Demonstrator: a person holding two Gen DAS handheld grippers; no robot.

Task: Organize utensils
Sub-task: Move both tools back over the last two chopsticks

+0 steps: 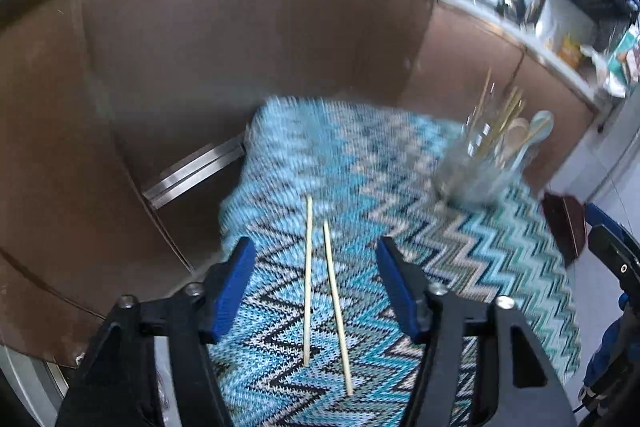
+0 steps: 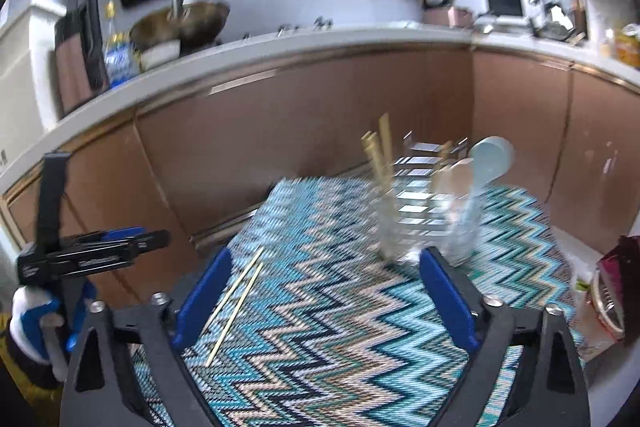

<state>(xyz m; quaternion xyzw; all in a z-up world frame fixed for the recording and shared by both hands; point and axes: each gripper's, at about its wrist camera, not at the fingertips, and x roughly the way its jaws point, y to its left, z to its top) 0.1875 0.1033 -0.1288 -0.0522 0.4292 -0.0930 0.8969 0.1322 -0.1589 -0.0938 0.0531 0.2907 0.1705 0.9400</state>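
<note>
Lying on the zigzag mat [image 1: 460, 259], two chopsticks [image 1: 308, 279] sit between the empty, parted left gripper [image 1: 316, 287]; the right gripper [image 2: 324, 301] gapes empty too.

Both wrist fisheyes look steeply down, close over the zigzag mat [image 1: 440, 247], sharing it and the glass holder [image 2: 424, 219].

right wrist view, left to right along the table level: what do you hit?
Left gripper → two loose chopsticks on the zigzag cloth → clear holder with chopsticks, a wooden spoon and a pale blue spoon → dark red packet at the right edge.
</note>
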